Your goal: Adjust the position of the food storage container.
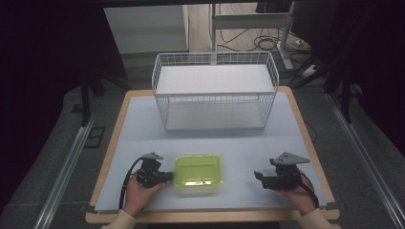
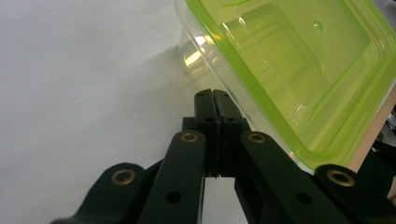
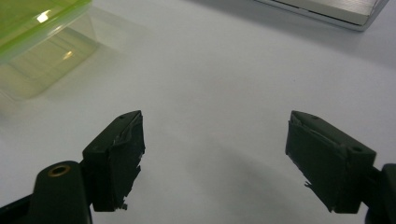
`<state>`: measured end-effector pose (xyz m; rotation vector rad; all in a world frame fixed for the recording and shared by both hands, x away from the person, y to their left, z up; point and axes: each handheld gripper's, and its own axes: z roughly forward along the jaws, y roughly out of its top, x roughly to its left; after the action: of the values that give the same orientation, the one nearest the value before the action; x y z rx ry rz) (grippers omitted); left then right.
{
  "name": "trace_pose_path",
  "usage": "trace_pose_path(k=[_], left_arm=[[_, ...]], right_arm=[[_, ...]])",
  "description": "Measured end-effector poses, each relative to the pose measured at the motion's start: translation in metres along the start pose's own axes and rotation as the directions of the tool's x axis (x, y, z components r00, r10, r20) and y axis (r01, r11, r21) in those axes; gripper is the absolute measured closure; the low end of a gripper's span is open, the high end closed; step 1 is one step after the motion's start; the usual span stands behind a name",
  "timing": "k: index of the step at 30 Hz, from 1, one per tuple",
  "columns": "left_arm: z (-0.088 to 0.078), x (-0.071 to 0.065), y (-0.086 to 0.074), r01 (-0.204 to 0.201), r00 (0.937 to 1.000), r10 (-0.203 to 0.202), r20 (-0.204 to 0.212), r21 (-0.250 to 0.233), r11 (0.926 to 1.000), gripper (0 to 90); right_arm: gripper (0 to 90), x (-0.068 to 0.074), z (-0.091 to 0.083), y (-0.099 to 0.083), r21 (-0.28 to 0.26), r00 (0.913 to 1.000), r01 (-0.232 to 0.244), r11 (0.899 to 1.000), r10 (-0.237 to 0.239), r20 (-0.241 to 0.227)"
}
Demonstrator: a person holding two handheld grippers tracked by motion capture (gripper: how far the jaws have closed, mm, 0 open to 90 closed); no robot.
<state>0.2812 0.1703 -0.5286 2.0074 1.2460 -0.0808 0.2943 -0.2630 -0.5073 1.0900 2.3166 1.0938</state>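
We hold our left gripper (image 1: 168, 177) low at the near edge of the table (image 1: 143, 124), its jaws pressed together with nothing between them, their tips right at the left side of the green-lidded box (image 1: 197, 171). Our right gripper (image 1: 258, 177) sits well apart on the box's other side, jaws spread wide over bare table. Farther back stands the white wire basket (image 1: 215, 90).

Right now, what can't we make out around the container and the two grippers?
- Contact between left gripper and green-lidded container: high view too small; left gripper view shows shut tips beside the wall, touching or not unclear.
- Container contents: tinted lid blurs them.
- Container's far end: cut off by the right gripper view's edge.
- Wire basket: barely a corner there.
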Motion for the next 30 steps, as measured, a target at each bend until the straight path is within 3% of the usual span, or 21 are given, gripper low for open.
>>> trace_pose_path(k=[13,20,25,30], left_arm=[[0.022,-0.019,0.013,-0.019,0.9998,0.019,0.012,0.016,0.9997,90.0],[0.025,-0.019,0.014,-0.018,0.9996,0.018,0.022,0.017,0.9997,90.0],[0.01,-0.01,0.01,-0.002,0.9998,0.002,0.021,-0.018,0.9998,90.0],[-0.017,-0.002,0.003,0.015,0.9997,-0.013,0.019,-0.095,0.9953,90.0]], right_arm=[[19.7,0.0,0.0,0.0,-0.005,1.0,-0.003,1.0,0.003,-0.004],[19.7,0.0,-0.001,0.0,-0.005,1.0,-0.004,1.0,0.004,-0.004],[19.3,0.0,-0.002,0.0,-0.019,0.9999,-0.015,1.0,0.015,-0.007],[18.0,-0.001,-0.005,0.002,-0.05,0.9995,-0.032,0.998,0.031,-0.01]])
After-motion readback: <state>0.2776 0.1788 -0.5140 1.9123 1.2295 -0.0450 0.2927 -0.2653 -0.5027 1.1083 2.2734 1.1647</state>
